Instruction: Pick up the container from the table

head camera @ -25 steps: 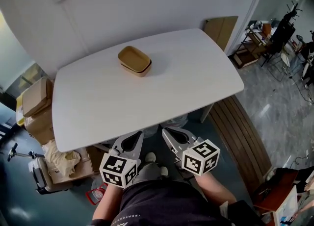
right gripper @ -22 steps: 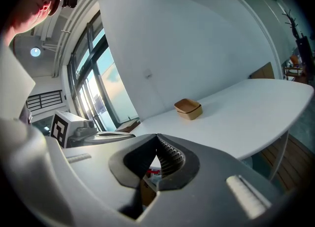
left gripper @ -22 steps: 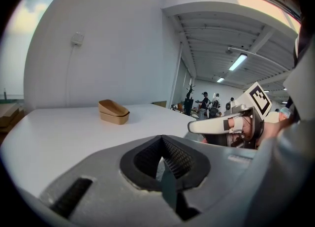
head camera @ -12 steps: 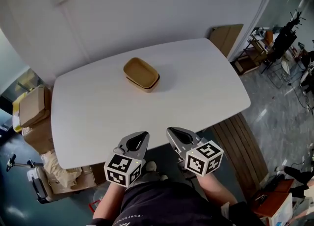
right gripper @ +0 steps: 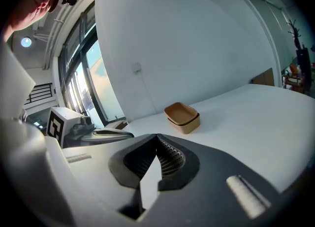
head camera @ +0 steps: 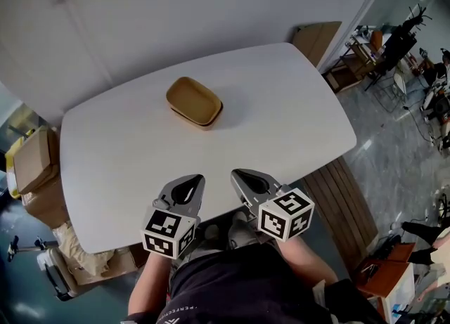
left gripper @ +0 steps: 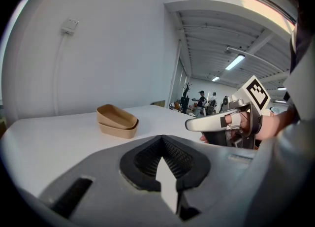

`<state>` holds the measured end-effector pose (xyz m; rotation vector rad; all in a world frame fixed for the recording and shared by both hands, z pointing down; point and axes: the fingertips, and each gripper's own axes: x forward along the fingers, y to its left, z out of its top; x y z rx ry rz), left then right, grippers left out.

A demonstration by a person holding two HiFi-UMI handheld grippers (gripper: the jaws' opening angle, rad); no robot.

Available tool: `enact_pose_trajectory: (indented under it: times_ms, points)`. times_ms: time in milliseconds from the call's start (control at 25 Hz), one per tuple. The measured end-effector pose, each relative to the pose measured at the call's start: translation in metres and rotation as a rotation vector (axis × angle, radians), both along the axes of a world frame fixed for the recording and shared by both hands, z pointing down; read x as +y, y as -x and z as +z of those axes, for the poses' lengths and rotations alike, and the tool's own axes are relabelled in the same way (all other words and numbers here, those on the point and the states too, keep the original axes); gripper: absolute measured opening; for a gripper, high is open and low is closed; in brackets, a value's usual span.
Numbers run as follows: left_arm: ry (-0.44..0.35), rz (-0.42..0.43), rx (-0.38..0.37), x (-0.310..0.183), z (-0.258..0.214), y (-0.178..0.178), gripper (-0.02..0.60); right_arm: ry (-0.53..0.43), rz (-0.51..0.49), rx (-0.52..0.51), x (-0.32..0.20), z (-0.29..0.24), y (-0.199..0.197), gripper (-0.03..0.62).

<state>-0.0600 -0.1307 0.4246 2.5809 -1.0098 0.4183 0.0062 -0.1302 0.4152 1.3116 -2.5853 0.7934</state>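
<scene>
The tan container (head camera: 195, 102) sits on the white table (head camera: 281, 119), toward the far side and a little left of the table's middle. It is a shallow oblong tub with rounded corners, open at the top, and a seam runs round its wall as if one tub sat inside another. Nothing touches it.

Both pairs of fingers are well apart from it, down at the table's near edge. The left gripper (head camera: 194, 179) and the right gripper (head camera: 240, 174) lie side by side with a small gap between them, tips pointing across the table toward the container. The container lies ahead of them, roughly in line with the left gripper's tips and to the left of the right gripper's.

In the left gripper view, the left gripper (left gripper: 161, 138) has its jaws pressed together with nothing between them; the container (left gripper: 117, 121) shows beyond and to the left of the tips. In the right gripper view, the right gripper (right gripper: 156, 137) is likewise clenched on nothing, and the container (right gripper: 182, 117) stands beyond its tips, slightly right.

Cardboard boxes (head camera: 34, 164) sit on the floor off the table's left end.
</scene>
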Motion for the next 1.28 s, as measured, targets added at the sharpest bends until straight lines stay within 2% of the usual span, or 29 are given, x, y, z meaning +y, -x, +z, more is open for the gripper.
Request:
enact_pose_trajectory:
  times_ms: [160,400,760,1280]
  points:
    - [-0.005,-0.010,-0.003,-0.017,0.000,-0.009,-0.005,0.000,-0.011,0.000,-0.021,-0.001,-0.007,0.000]
    - [-0.005,-0.068,-0.016,-0.055,0.002,-0.018,-0.005,0.001,-0.056,0.003,-0.057,-0.003,-0.019,0.000]
    - [0.009,-0.089,-0.077,-0.102,0.016,-0.046,-0.005,0.035,-0.129,0.013,-0.105,0.006,-0.035,0.000]
    - [0.029,-0.146,-0.203,-0.153,0.031,-0.069,0.045,0.119,-0.213,0.007,-0.151,0.030,-0.053,0.000]
